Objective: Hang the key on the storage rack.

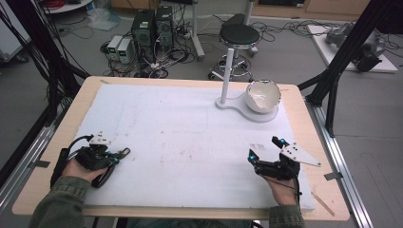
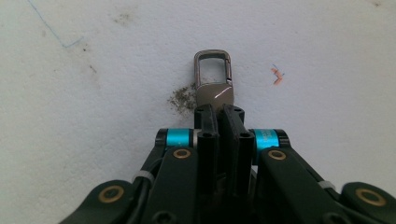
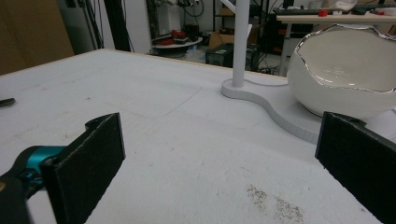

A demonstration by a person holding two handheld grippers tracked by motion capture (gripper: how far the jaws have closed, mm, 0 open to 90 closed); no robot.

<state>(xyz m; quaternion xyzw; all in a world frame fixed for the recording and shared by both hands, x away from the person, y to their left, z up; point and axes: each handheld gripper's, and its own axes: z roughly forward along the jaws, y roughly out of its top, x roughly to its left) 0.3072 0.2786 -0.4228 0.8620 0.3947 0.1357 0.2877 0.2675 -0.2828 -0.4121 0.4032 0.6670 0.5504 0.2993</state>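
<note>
Looking along the left gripper (image 2: 218,114), its own view shows jaws pinched tight on a brown metal clasp (image 2: 214,79) over the white mat (image 2: 93,116), a detail blurred in the high view at eight o'clock. Bare mat lies open between the hands. The right gripper (image 1: 266,149), at four o'clock, spreads its jaws wide, empty, facing the white bowl (image 3: 345,74) on its stand (image 3: 261,105) at one o'clock.

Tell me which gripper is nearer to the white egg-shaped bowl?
Right. The right gripper sits in front of the bowl, jaws open toward it; the left gripper is far across the table, clamping a metal clasp.
</note>
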